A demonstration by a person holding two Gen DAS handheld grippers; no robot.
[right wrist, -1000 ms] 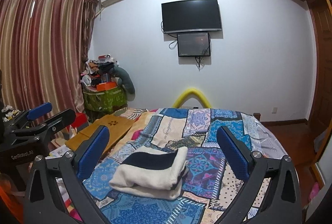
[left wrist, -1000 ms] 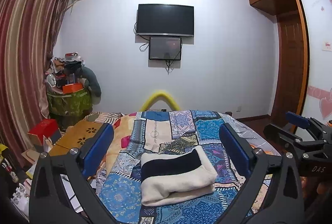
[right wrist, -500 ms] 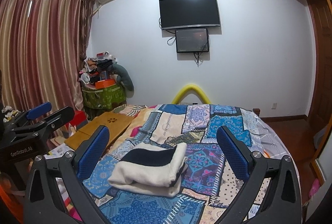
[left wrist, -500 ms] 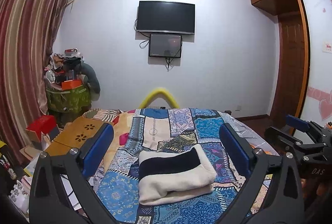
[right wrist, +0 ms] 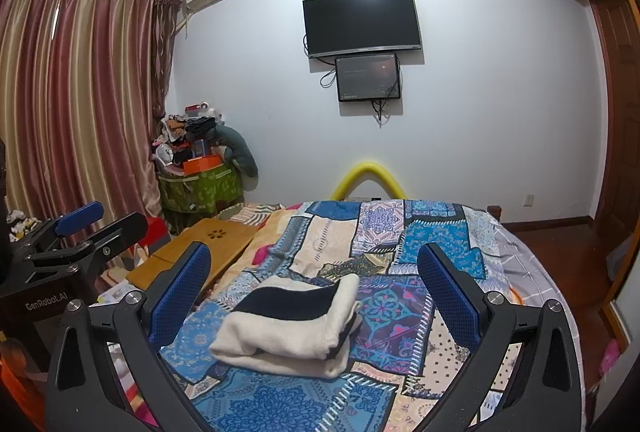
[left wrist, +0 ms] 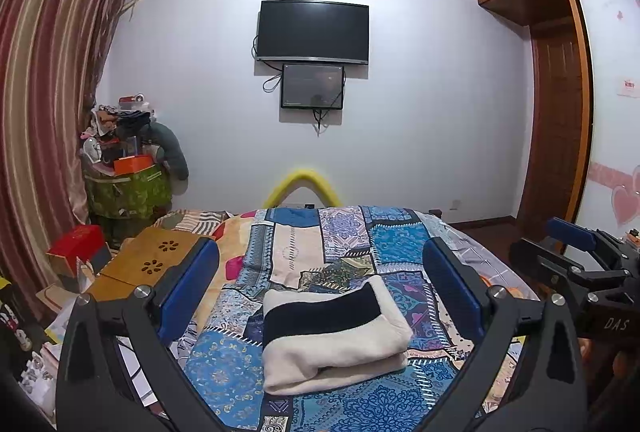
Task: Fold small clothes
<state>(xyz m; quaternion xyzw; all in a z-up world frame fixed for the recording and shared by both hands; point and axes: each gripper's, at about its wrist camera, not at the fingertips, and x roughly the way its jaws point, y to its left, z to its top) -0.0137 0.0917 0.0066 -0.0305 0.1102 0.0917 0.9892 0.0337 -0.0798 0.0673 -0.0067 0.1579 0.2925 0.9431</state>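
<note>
A cream garment with a dark navy band [left wrist: 328, 332] lies folded into a thick bundle on the patchwork bedspread [left wrist: 360, 240]. It also shows in the right wrist view [right wrist: 288, 324]. My left gripper [left wrist: 320, 284] is open and empty, held above and behind the bundle. My right gripper [right wrist: 314, 282] is open and empty too, held back from the bundle. Each gripper shows in the other's view: the right one [left wrist: 580, 252] at the right edge, the left one [right wrist: 80, 228] at the left edge.
A wooden lap desk [left wrist: 148, 264] lies at the bed's left side beside a red box [left wrist: 78, 244]. A cluttered green hamper [left wrist: 128, 187] stands by the curtain. A yellow foam arch [left wrist: 304, 183] rises behind the bed. A wardrobe [left wrist: 560, 91] is at the right.
Both grippers have tilted up slightly and drawn back a little, so the folded bundle sits a bit lower in both views. The bundle itself has not moved.
</note>
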